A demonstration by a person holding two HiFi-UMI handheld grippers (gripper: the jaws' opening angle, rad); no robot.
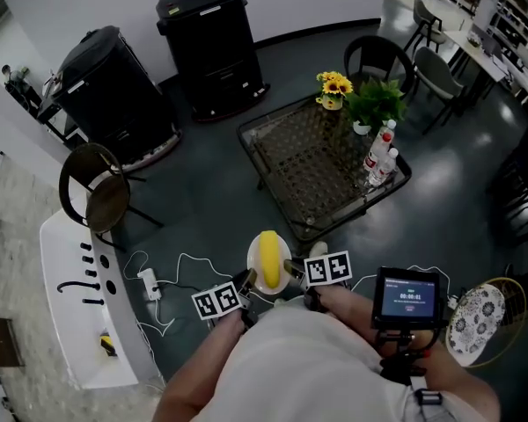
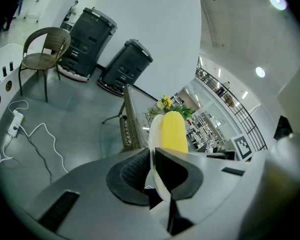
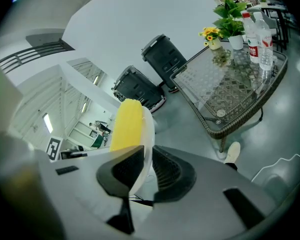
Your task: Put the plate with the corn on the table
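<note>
the plate (image 1: 254, 266) hung in the air close to the person's body, over the dark floor (image 1: 202, 209), short of the table (image 1: 308, 161) and apart from it. the corn (image 1: 270, 258) lay lengthwise along its middle. the left gripper (image 2: 152, 170) pinched the plate's left rim, both jaws pressed against the thin white edge. the right gripper (image 3: 143, 168) pinched the opposite rim the same way. the plate seemed roughly level, though the warped gripper views made that hard to judge. on the table's far right corner stood yellow flowers (image 1: 333, 84), a green plant (image 1: 376, 102) and some bottles (image 1: 378, 158). two black bins (image 1: 207, 42) stood by the wall beyond the table, and a chair (image 1: 101, 196) was off to the left.
</note>
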